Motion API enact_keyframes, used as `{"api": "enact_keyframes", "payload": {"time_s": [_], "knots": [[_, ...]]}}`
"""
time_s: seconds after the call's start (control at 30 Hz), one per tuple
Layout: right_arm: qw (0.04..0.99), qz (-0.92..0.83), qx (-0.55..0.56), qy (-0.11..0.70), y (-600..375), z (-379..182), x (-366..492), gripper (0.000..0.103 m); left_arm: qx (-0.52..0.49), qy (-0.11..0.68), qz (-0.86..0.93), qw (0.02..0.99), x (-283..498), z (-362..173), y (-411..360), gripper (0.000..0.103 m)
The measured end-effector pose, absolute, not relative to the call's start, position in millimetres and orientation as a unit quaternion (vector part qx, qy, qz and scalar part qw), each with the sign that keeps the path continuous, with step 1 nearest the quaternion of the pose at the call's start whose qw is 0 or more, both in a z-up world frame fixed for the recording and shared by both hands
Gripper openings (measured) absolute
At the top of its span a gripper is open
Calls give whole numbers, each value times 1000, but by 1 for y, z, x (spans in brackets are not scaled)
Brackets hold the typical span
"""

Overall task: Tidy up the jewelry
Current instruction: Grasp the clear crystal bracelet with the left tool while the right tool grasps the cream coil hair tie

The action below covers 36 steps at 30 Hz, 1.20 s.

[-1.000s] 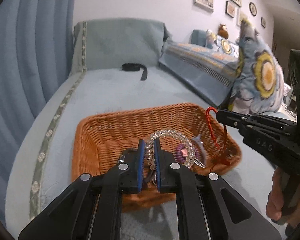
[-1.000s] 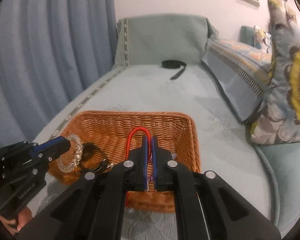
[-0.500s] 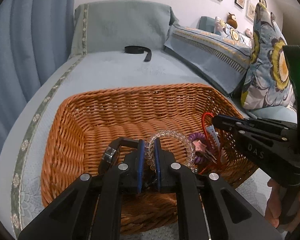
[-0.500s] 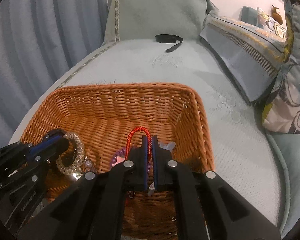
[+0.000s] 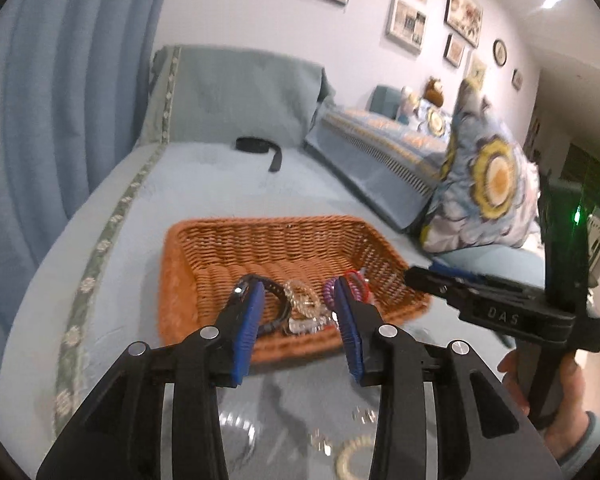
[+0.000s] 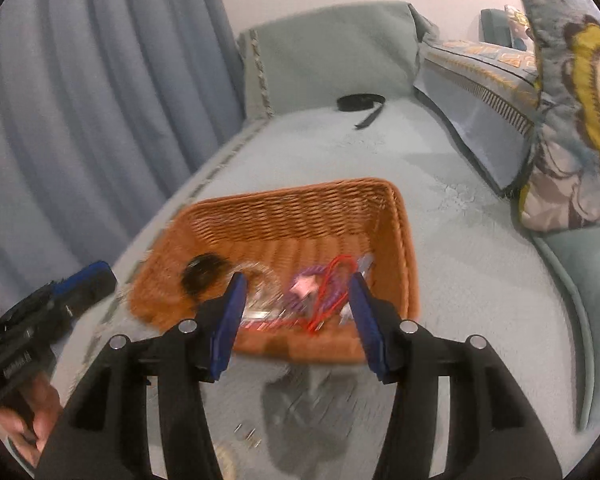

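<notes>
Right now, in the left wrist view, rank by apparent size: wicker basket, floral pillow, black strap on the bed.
1. wicker basket
2. floral pillow, nearly as large; it sits farther off, so true order is unsure
3. black strap, clearly smallest

Both wrist views look forward along their own fingers, from near and slightly above, toward the far backrest (image 5: 244,92). The left view sits left of the basket (image 5: 220,236), the right view further right; both share the basket (image 6: 300,204) and the strap (image 6: 360,102)

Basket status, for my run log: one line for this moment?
left tool: open | right tool: open | wicker basket: holds clear bead bracelet, red cord
</notes>
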State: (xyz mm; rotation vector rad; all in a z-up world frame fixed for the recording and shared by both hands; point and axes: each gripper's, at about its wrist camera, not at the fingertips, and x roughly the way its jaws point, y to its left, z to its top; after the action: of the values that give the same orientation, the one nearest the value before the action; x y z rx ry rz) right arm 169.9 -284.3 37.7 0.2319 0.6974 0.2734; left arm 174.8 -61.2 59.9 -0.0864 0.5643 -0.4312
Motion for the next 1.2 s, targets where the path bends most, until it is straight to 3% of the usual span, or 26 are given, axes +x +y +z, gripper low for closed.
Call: {"api": "enact_keyframes", "payload": {"time_s": [0.33, 0.4, 0.57, 0.9, 1.2], "knots": [[908, 153, 121, 371, -253, 10, 88, 49, -98, 282, -198, 934, 109, 48, 5, 39], [901, 156, 126, 384, -250, 1, 85, 42, -104, 295, -191, 930, 109, 37, 9, 39], [897, 152, 114, 400, -247, -22, 84, 36, -90, 317, -177, 927, 117, 12, 9, 39], [890, 164, 60, 422, -219, -46, 84, 33, -102, 375, -152, 909, 144, -28, 20, 39], [891, 134, 15, 433, -204, -55, 85, 29, -55, 414, -123, 900, 167, -54, 1, 39]]}}
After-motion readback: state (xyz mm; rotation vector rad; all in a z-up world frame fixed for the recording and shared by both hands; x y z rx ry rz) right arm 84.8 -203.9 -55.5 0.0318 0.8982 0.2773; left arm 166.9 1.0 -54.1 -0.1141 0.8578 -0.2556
